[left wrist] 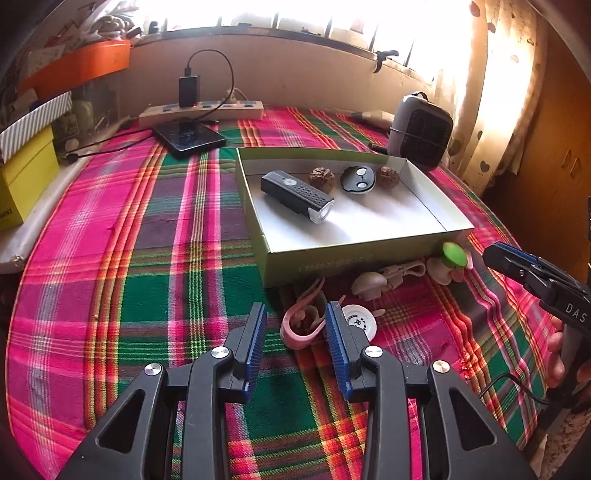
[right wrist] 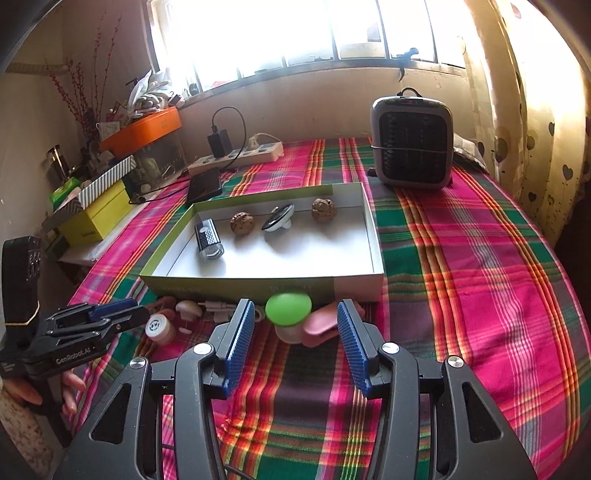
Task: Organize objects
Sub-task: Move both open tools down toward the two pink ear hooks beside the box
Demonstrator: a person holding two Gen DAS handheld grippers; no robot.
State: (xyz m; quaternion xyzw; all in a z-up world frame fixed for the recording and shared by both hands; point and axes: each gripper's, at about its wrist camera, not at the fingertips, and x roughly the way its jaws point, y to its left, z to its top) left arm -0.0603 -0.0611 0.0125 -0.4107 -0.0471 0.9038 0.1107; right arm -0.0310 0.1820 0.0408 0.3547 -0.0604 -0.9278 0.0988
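Open box [left wrist: 354, 254] holds a bike light [left wrist: 297, 195], two walnuts [left wrist: 322, 178] and a round gadget [left wrist: 357, 179]; both grippers' fingers [left wrist: 334, 339] gape, empty

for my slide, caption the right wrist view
Open right claw lines up on green-capped toy beside the box.

A lived-in home room. Table under a plaid cloth [right wrist: 461, 258], pushed against a sunlit window [right wrist: 295, 29]. Heart-print curtain [right wrist: 535, 147] at the side. Power strip [right wrist: 240, 155] with phone charging, small fan heater [right wrist: 412, 142], stacked gift boxes [right wrist: 99, 206] and clutter along the wall.
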